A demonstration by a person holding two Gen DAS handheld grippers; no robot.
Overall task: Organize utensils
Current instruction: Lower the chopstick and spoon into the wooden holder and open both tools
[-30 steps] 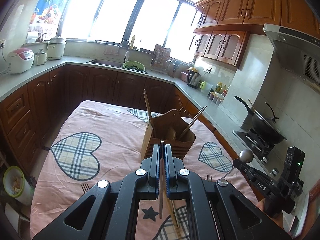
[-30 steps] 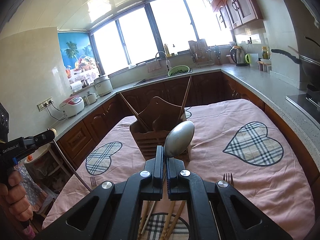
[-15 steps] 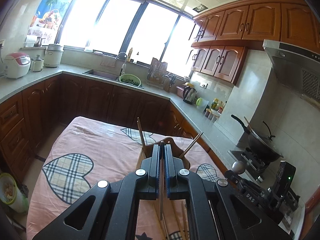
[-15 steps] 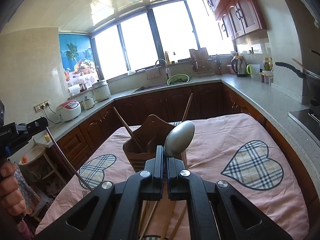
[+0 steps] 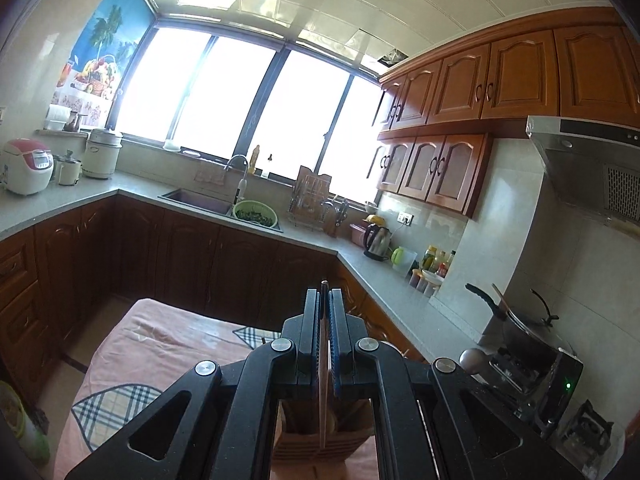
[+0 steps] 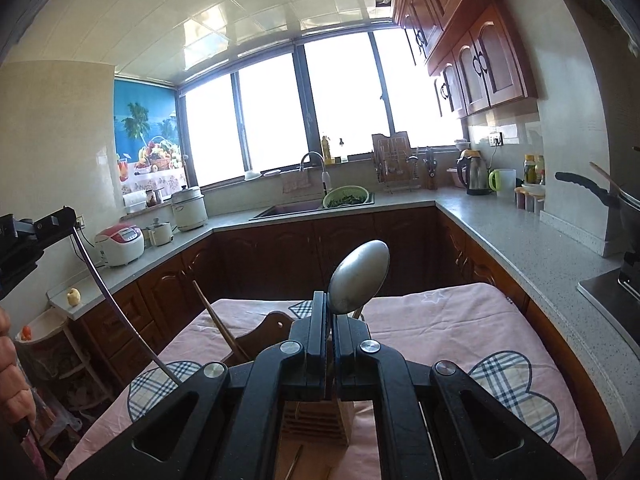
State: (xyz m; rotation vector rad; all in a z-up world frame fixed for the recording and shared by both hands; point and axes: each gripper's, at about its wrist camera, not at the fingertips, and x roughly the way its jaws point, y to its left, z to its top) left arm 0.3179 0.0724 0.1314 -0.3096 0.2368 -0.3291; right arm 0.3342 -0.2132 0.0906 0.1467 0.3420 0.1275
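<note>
Left gripper (image 5: pixel 325 300) was clamped tight on a slim pale wooden chopstick (image 5: pixel 322 380) running down between its blue pads. The right gripper (image 6: pixel 329 304) was pinched just as hard on the neck of a grey steel spoon (image 6: pixel 360 276), bowl poking up past the fingertips!

Both had come forward and up over the table in the last second. The brown slatted wooden utensil holder (image 6: pixel 316 416), which a moment earlier sat out ahead of the fingers, was now tucked right beneath them at the bottom of each view. By my read the carry was about over. What remained was lowering each piece into a compartment and letting go, though which compartment I could not tell.

The holder stood on the pink tablecloth with plaid hearts (image 6: pixel 440 320), well in from the table's far edge. A standing chopstick (image 6: pixel 218 328) already leaned out of it.

The right camera gave more. It caught the left gripper side-on at the frame's left edge, its chopstick hanging long and slanting down toward the cloth, and a person's hand (image 6: pixel 12 380) below it. The left camera hid most of the holder behind its own fingers. It did show the spoon's bowl off to the right and, beyond it, the dark wok on the stove (image 5: pixel 520 336).
</note>
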